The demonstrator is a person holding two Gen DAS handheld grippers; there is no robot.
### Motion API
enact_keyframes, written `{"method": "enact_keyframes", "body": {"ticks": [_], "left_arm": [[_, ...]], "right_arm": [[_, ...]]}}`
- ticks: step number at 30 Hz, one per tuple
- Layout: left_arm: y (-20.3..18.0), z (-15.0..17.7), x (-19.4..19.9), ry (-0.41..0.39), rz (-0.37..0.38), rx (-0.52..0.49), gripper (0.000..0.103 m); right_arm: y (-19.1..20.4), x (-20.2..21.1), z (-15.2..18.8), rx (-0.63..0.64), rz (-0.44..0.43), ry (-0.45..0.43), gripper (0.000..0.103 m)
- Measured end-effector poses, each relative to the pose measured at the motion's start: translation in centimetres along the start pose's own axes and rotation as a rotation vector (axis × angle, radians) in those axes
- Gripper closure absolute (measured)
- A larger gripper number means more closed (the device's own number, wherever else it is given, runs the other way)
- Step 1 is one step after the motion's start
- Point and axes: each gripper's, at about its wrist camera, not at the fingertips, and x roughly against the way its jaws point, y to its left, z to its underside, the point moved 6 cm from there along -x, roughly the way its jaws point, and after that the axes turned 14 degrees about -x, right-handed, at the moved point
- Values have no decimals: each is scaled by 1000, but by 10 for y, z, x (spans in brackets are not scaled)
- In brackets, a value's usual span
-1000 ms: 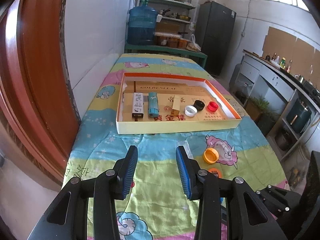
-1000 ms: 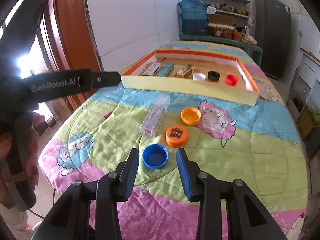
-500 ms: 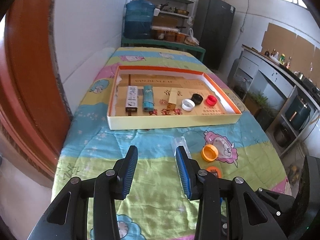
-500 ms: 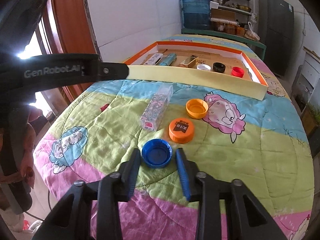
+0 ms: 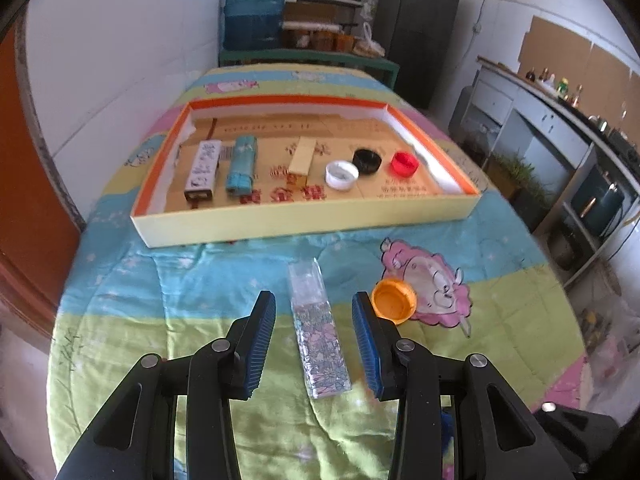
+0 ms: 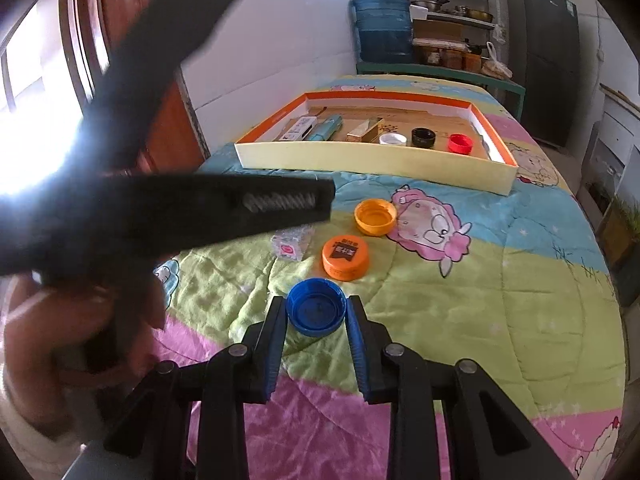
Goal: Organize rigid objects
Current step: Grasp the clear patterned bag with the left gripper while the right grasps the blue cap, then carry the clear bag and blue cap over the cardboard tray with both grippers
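Reading "黄金葉" on tray (image 5: 304, 222) floor; right gripper (image 6: 316, 318) clamping blue cap (image 6: 316, 306).

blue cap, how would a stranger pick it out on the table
Start at the tray on the quilt and come toward the camera, past two orange caps. The blue cap lies nearest, open side up, the only blue one, pinched in the right gripper.

A cartoon-print quilt (image 5: 168, 320) bears a shallow box (image 5: 304, 222), clear case (image 5: 316, 332) and three caps (image 6: 375, 217).
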Motion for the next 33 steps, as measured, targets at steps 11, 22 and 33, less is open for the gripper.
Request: {"method": "enact_keyframes", "body": {"ticks": [11,22,33], "left_arm": [[-1,12,-12,15,21,10,79],[5,9,-1,-34,60,28,83],[10,-17,33,-113,47,2,83]], "right_arm": [[-11,5,-1,-29,-6,-5,73],[-17,8,-6,-55,-2,-23,73],[-20,17,-22,-61,5,-63,73]]}}
